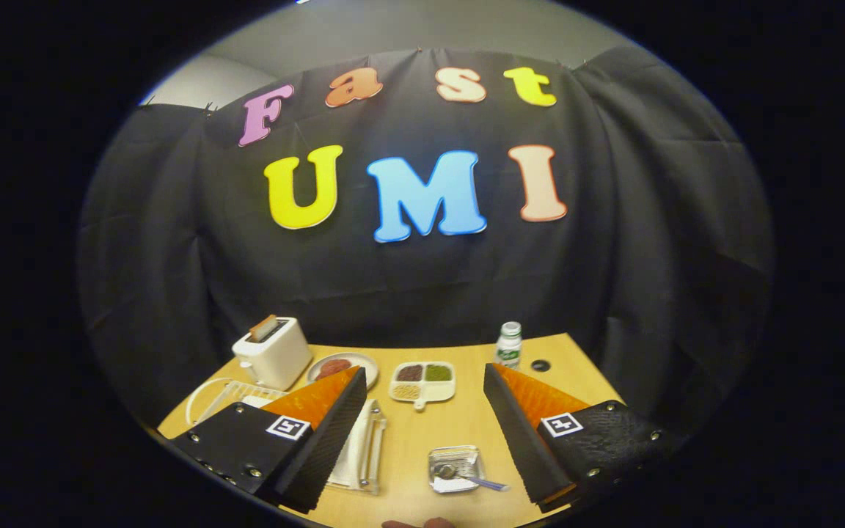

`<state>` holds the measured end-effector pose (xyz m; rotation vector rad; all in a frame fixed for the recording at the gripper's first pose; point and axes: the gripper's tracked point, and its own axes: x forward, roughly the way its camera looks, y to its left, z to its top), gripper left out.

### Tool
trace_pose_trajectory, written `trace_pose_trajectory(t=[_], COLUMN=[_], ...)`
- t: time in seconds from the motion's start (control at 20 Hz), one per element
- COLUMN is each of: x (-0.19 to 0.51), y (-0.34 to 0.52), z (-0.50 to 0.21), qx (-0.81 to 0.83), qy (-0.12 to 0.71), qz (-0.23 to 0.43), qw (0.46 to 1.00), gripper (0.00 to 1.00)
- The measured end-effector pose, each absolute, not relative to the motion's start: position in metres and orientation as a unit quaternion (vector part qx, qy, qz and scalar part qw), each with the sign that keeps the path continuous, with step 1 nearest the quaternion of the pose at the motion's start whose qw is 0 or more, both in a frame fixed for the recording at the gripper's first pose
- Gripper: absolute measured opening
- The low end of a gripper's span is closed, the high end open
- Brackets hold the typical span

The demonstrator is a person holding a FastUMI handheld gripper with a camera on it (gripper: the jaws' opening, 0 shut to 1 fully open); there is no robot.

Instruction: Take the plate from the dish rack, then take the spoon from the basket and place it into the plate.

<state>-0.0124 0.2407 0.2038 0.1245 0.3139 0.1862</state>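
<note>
Hand-held gripper (422,440): held above the near part of the surface, its two fingers spread wide apart with nothing clamped between them.
Basket (454,468): a small shiny tray seen between the fingers, nearer the right one, resting on the surface.
Spoon (466,478): laid in the basket, bowl inside it, handle reaching out over the rim toward the right finger.
Dish rack (364,455): a clear rack seen just beside the left finger and partly hidden behind it.
Plate (206,396): a pale rim is seen beyond the left finger, at the far end of the rack; whether it stands in the rack cannot be told.
Divided dish (423,382): placed ahead of the fingers, mid-surface, with dark, green and pale fillings in its compartments.
Round dish (345,365): set left of the divided dish, holding something reddish.
Toaster (273,354): stood beside the round dish, a slice showing in its slot.
Bottle (509,345): stood upright beyond the right finger, near the booth wall.
Surface (422,429): light wood.
</note>
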Motion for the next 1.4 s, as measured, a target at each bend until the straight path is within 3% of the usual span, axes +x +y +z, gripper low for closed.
trace_pose_trajectory(t=[0.2,0.4,0.85,1.15,1.25,1.4], x=[-0.005,0.0,0.002,0.006,0.007,0.018], y=[0.29,0.325,0.356,0.377,0.391,0.388], z=[0.176,0.146,0.129,0.108,0.095,0.083], qx=[0.081,0.083,0.077,0.054,0.052,-0.002], qy=[0.251,0.35,0.462,0.523,0.536,0.529], qz=[0.151,0.162,0.148,0.104,0.097,0.06], qw=[0.953,0.919,0.871,0.844,0.837,0.846], gripper=[0.99,0.99,0.99,0.99,0.89,0.85])
